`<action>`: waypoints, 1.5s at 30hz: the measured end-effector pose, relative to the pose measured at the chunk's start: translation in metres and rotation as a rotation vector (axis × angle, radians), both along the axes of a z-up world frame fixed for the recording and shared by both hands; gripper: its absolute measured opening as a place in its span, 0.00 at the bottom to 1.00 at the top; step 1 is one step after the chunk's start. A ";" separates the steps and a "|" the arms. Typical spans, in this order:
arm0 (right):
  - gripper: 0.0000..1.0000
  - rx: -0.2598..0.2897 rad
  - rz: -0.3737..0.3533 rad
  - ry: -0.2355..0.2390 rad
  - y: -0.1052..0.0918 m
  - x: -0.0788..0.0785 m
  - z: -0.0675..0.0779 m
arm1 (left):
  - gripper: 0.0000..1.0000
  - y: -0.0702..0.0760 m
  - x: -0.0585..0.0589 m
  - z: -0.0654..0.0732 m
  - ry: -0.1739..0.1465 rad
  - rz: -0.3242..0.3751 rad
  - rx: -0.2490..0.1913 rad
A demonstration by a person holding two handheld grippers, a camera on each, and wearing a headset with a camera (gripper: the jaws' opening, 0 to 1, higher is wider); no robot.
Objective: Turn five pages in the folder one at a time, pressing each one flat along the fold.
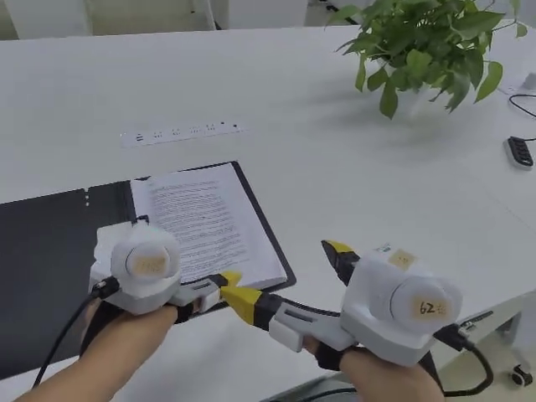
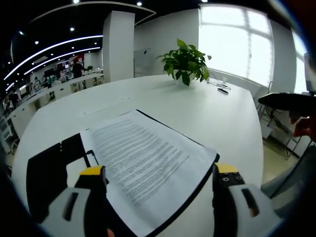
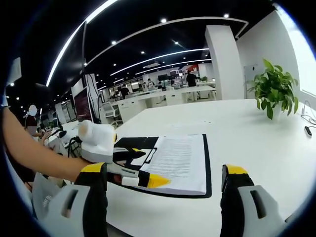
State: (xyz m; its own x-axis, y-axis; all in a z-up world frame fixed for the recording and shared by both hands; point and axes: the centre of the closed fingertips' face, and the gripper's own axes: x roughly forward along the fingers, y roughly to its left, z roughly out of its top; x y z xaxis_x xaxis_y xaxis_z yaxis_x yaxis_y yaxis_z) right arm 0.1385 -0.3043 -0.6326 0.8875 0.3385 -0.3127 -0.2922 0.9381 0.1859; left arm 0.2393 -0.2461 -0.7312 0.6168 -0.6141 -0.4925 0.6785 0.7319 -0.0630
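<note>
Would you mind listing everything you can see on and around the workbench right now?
Table: one, white, under everything.
Folder: one, black, lying open at the near left.
Printed pages: one stack, white, on the folder's right half.
Socket strip: one, white, beyond the folder.
Potted plant: one, green, far right of the table.
Remote-like device: one, black, right edge.
Left gripper: one, white with yellow tips, open at the pages' near edge.
Right gripper: one, white with yellow tips, open, right of the folder.

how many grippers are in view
2: the left gripper at the folder's near edge, and the right gripper just off its near right corner, both open.
</note>
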 end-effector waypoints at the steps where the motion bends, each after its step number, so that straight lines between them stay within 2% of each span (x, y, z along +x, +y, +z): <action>1: 0.96 -0.001 0.004 0.000 0.001 -0.001 0.000 | 0.89 -0.003 0.001 0.000 -0.002 0.001 -0.005; 9: 0.96 0.000 0.006 0.005 0.004 -0.004 -0.004 | 0.88 -0.024 0.006 -0.014 0.017 -0.005 -0.004; 13: 0.96 -0.001 0.001 0.009 0.003 -0.004 -0.006 | 0.86 -0.027 0.011 -0.019 0.014 0.019 -0.009; 15: 0.96 0.001 -0.002 0.011 0.002 -0.003 -0.007 | 0.84 -0.028 0.015 -0.024 0.019 0.021 0.010; 20: 0.95 0.005 -0.006 0.016 0.001 -0.003 -0.009 | 0.81 -0.030 0.017 -0.029 0.030 0.034 0.014; 22: 0.95 0.009 -0.006 0.014 0.002 -0.003 -0.008 | 0.79 -0.030 0.018 -0.033 0.029 0.038 0.032; 25: 0.95 0.011 -0.008 0.018 0.001 -0.003 -0.009 | 0.78 -0.030 0.016 -0.043 0.052 0.044 0.047; 27: 0.95 0.015 -0.009 0.016 0.001 -0.003 -0.008 | 0.77 -0.030 0.015 -0.045 0.036 0.040 0.068; 31: 0.94 0.016 -0.008 0.023 0.001 -0.003 -0.010 | 0.77 -0.030 0.014 -0.049 0.024 0.047 0.089; 38: 0.94 0.015 -0.006 0.024 0.003 -0.004 -0.010 | 0.75 -0.028 0.015 -0.050 0.006 0.051 0.092; 41: 0.94 0.016 -0.008 0.025 0.003 -0.004 -0.011 | 0.72 -0.028 0.015 -0.050 0.003 0.051 0.088; 45: 0.94 0.011 -0.005 0.028 0.003 -0.004 -0.012 | 0.60 -0.031 0.010 -0.051 -0.002 0.030 0.078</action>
